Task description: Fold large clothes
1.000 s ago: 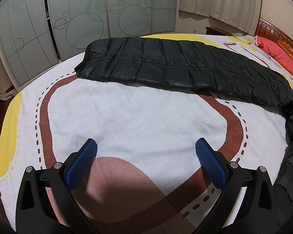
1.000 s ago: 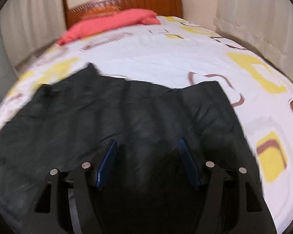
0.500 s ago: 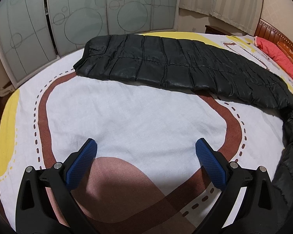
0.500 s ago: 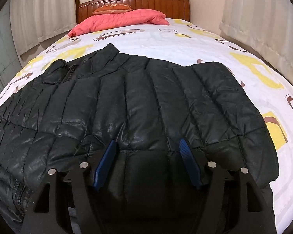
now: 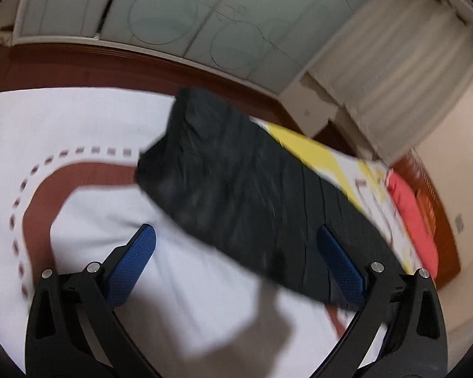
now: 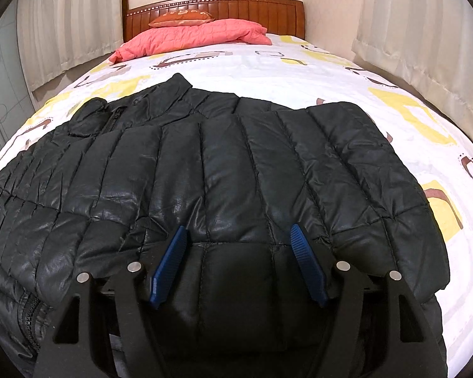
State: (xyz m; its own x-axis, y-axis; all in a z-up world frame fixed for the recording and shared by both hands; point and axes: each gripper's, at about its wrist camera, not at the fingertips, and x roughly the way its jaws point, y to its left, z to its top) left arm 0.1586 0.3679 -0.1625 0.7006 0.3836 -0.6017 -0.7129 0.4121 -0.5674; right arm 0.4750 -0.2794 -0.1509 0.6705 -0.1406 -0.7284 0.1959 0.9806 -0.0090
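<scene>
Right wrist view: black puffer jacket spreads across the bed below a pink quilt near the headboard (left view blurred). Both grippers, right gripper and left gripper, gape empty.

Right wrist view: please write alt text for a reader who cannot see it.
A black quilted puffer jacket lies spread on a bed with a white patterned sheet. The right claw is open just above the jacket's near edge. A pink quilted blanket lies by the wooden headboard.
</scene>
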